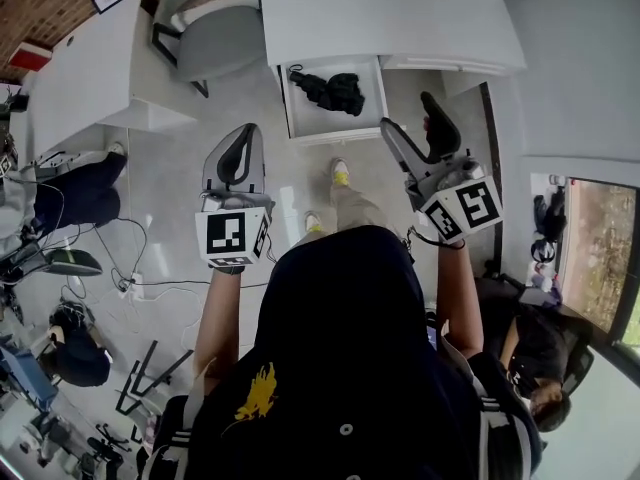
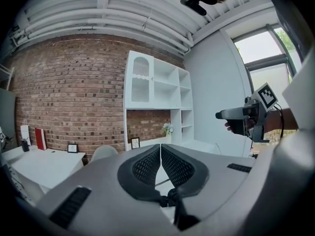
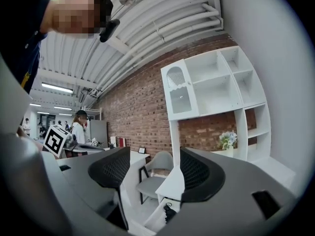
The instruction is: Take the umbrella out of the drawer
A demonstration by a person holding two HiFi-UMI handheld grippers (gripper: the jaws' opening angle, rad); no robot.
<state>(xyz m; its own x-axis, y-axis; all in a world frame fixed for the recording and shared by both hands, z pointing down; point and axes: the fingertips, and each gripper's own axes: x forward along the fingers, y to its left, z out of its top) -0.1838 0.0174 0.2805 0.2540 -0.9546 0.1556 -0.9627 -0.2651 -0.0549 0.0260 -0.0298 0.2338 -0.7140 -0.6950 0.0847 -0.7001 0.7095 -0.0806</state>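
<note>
Open white drawer (image 1: 366, 110), umbrella (image 1: 331, 91) inside, ahead of released, empty right hand-held gripper (image 1: 408, 118)

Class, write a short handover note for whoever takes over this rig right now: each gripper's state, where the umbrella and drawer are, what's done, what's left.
Left gripper: shut, empty.
Right gripper: open, empty.
The black folded umbrella lies in the open drawer, ahead of both grippers and untouched.
Done: the drawer is open.
Left: reach in, grip the umbrella, lift it out.
</note>
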